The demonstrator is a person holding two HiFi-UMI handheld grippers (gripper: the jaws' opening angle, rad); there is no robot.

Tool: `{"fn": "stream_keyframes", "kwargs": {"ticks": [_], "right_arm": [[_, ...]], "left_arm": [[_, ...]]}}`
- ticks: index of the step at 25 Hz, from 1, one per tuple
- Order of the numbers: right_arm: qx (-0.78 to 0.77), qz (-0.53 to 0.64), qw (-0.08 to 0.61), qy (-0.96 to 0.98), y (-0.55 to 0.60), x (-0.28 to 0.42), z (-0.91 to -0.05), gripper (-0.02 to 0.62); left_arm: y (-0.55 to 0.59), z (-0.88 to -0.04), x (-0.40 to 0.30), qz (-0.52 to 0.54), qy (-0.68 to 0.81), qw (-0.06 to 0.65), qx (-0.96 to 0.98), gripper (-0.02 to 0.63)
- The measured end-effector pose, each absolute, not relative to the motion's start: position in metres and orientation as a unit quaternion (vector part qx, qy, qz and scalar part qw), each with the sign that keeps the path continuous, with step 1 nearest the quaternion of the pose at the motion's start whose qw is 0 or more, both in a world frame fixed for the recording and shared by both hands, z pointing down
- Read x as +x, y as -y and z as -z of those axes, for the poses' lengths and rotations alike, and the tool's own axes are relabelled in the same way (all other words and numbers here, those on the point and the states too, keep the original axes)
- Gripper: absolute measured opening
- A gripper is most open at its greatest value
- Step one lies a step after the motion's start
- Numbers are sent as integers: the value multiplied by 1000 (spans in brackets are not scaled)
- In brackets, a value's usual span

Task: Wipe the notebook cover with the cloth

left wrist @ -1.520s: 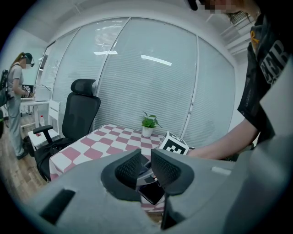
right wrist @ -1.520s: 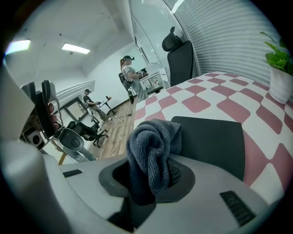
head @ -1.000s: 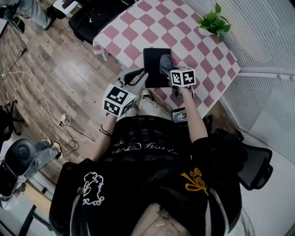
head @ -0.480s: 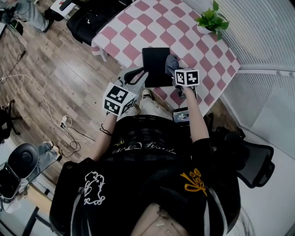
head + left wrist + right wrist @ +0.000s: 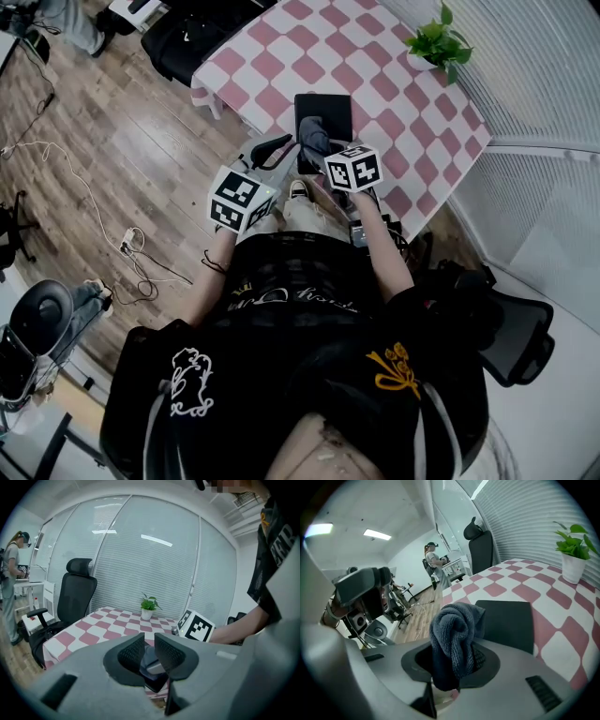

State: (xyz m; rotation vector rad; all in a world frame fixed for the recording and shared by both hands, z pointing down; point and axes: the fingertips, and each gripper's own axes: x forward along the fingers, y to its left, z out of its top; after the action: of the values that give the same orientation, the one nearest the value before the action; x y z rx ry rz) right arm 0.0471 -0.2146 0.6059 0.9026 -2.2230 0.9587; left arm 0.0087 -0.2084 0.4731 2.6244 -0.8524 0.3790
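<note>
A black notebook [image 5: 328,112] lies near the front edge of the pink-checked table [image 5: 375,66]. My right gripper [image 5: 319,142] is shut on a bunched dark grey cloth [image 5: 313,129], which rests on the left part of the cover. In the right gripper view the cloth [image 5: 457,634] bulges up from the gripper [image 5: 454,663], with the notebook [image 5: 511,620] just behind. My left gripper [image 5: 272,150] hovers off the table's front left edge, its jaws close together with nothing between them. In the left gripper view the gripper [image 5: 150,641] points at the cloth [image 5: 150,660] and notebook [image 5: 157,685].
A potted plant [image 5: 439,42] stands at the table's far right corner. A black office chair [image 5: 183,37] sits at the table's left end. Cables [image 5: 127,248] lie on the wooden floor. A person [image 5: 433,564] stands far back in the room.
My right gripper has swept the cloth leftward across the cover, from the notebook's right edge to its left part. The left gripper has hardly moved.
</note>
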Motion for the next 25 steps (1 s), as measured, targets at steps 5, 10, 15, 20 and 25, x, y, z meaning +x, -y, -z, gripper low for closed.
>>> {"fn": "stream_keyframes", "kwargs": {"ticks": [5,10,15,20,25], "right_arm": [[297,-362,305,829,191,15,-624,80],[301,-371,310,822,184,13,-639,80],[299,-363,313,825,184,14,-639,80],[314,-365,311,820,181,27,-639,80],[341,-374,305,807,180,58,-640,80]], "left_arm": [[205,-471,6,-132,305,176,927,66],[203,-471,4,-132,307,176,926,66],[199,-472,8,-134,304,175,927,66],[194,-470,12,-134,299,173,929,66],[190,-471,18,-136,290,172,931,66]]}}
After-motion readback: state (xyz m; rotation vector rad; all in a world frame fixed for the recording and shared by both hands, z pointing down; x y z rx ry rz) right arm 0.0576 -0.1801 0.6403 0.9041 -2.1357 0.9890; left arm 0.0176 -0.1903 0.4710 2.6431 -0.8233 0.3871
